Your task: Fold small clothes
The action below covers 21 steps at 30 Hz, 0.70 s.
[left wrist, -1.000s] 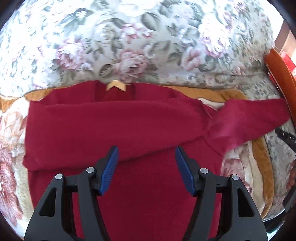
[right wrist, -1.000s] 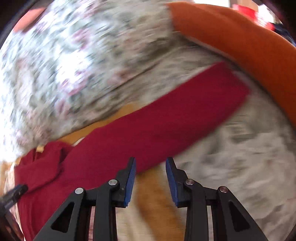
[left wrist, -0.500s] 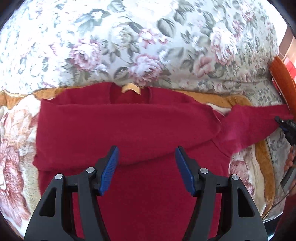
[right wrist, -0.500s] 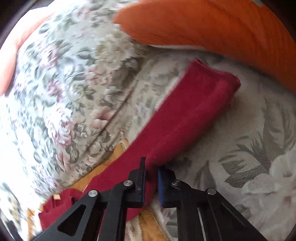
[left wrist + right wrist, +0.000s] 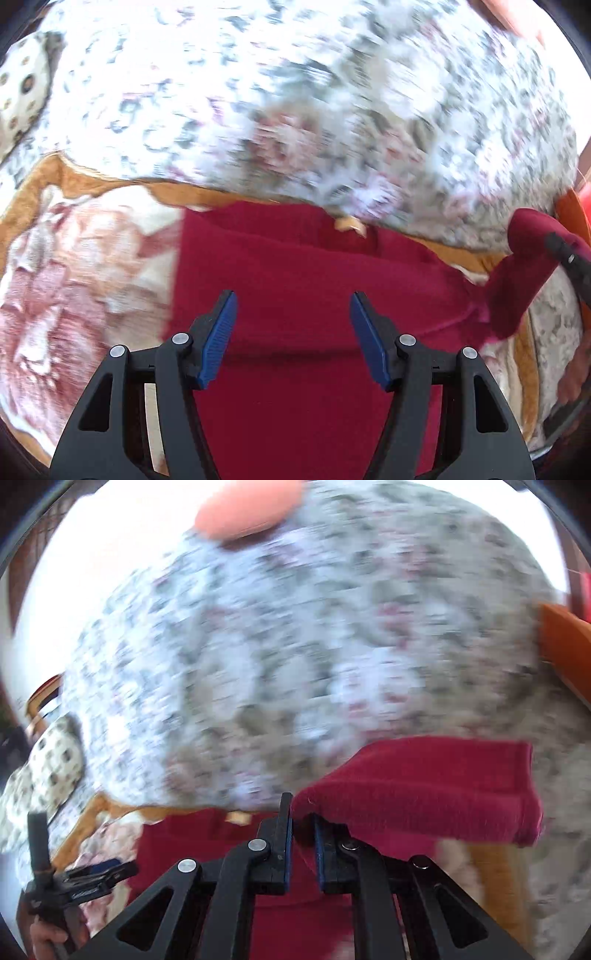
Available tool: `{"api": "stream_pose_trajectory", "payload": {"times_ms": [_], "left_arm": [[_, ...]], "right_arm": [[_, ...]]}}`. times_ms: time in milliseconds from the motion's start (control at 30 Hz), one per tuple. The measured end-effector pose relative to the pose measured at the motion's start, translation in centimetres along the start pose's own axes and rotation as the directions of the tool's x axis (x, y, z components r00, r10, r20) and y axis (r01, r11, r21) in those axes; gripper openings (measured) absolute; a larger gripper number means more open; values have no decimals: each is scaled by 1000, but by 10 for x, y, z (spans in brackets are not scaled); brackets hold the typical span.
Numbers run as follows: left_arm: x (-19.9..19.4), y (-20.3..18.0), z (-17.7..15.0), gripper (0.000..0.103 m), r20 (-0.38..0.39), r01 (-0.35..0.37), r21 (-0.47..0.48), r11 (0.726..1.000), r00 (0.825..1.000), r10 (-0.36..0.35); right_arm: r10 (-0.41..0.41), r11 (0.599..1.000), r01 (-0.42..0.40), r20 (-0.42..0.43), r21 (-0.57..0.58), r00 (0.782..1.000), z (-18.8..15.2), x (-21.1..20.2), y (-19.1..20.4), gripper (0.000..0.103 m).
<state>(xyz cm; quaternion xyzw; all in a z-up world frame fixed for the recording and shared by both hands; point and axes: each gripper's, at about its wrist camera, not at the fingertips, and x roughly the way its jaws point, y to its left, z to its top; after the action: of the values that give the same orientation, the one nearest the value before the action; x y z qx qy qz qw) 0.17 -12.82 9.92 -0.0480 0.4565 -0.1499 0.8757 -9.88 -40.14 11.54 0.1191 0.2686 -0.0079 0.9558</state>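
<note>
Pinching the red sleeve (image 5: 424, 786), right gripper (image 5: 301, 834); left gripper (image 5: 291, 321) jaws wide.

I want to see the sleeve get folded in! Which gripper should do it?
Probably the right gripper: its jaws are shut on the red sweater's sleeve, lifted beside the body. The left gripper hangs open over the sweater, holding nothing.

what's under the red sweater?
The red sweater lies on a floral blanket with an orange border. Its right sleeve is lifted by the right claw. The blanket beneath the body is hidden.
</note>
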Motion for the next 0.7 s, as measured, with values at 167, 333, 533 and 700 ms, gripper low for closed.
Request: {"api": "stream_pose_trajectory", "payload": {"times_ms": [167, 333, 533, 700], "left_arm": [[14, 42, -4, 63, -44, -26, -73, 997, 999, 23], [24, 62, -12, 63, -62, -30, -94, 995, 998, 25], [29, 61, -14, 63, -71, 14, -83, 996, 997, -20], [50, 62, -4, 63, -95, -5, -100, 995, 995, -5]], "right_arm": [[130, 957, -192, -271, -219, 954, -69, 97, 104, 13], [113, 948, -205, -347, -244, 931, -114, 111, 108, 23], [113, 979, -157, -287, -134, 951, -93, 72, 60, 26], [80, 991, -100, -209, -85, 975, -77, 36, 23, 26]]}}
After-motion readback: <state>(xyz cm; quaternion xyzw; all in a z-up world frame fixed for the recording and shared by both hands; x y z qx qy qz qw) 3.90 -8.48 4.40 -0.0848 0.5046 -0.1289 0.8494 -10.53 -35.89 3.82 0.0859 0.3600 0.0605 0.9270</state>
